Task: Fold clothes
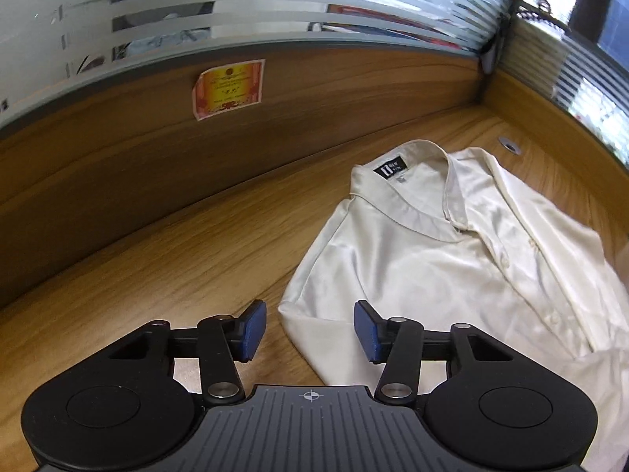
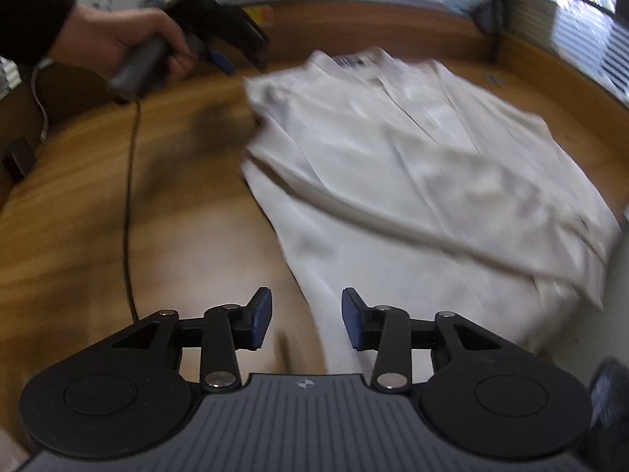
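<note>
A cream button-up shirt (image 1: 452, 244) lies on the wooden desk (image 1: 177, 259), collar and black neck label (image 1: 392, 169) toward the back, one sleeve folded across the body. My left gripper (image 1: 309, 330) hovers open by the shirt's left shoulder edge, nothing between its blue pads. In the blurred right wrist view the same shirt (image 2: 412, 165) spreads ahead and to the right. My right gripper (image 2: 306, 316) is open over the shirt's lower left edge, holding nothing. A hand (image 2: 129, 39) holds the left gripper (image 2: 224, 23) at the shirt's far left corner.
A wooden partition (image 1: 196, 137) with a red and yellow sticker (image 1: 228, 88) runs along the back, frosted glass above it. A cable grommet (image 1: 510, 144) sits in the desk at the back right. A black cable (image 2: 127, 204) trails over the desk on the left.
</note>
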### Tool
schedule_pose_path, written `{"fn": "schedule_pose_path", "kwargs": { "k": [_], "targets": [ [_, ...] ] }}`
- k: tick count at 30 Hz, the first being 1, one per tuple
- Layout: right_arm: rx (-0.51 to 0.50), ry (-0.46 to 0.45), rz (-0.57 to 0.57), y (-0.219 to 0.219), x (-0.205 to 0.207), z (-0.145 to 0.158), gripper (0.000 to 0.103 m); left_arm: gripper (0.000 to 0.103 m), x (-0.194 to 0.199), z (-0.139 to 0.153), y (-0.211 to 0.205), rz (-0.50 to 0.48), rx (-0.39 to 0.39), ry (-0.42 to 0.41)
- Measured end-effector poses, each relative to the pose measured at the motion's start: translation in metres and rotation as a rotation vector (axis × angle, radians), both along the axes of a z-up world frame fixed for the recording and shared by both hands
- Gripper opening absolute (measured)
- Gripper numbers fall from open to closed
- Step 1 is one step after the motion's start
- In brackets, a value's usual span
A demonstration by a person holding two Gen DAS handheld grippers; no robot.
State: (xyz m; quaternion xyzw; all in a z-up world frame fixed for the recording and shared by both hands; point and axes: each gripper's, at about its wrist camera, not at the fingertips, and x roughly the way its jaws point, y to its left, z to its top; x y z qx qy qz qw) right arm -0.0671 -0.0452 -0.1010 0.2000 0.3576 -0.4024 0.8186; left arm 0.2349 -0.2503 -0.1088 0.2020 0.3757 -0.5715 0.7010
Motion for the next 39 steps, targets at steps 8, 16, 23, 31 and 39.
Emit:
{"fn": "schedule_pose_path", "kwargs": {
  "k": [8, 16, 23, 31, 39],
  "targets": [
    [-0.137, 0.057, 0.119, -0.043, 0.067, -0.002, 0.044, 0.051, 0.002, -0.004, -0.004, -0.011, 0.027, -0.026],
    [-0.128, 0.113, 0.202, -0.074, 0.096, -0.019, 0.048, 0.051, 0.011, -0.013, -0.005, 0.032, 0.055, 0.018],
    [-0.044, 0.068, 0.201, -0.087, 0.093, -0.028, 0.04, 0.051, 0.008, -0.02, -0.012, 0.036, 0.066, 0.049],
    [-0.018, -0.03, 0.155, -0.103, 0.071, -0.021, 0.004, 0.003, 0.002, -0.019, -0.016, 0.08, 0.03, 0.046],
    [-0.017, -0.158, 0.017, -0.13, 0.022, 0.016, 0.003, 0.003, -0.018, 0.013, -0.024, 0.154, -0.034, 0.025]
  ]
}}
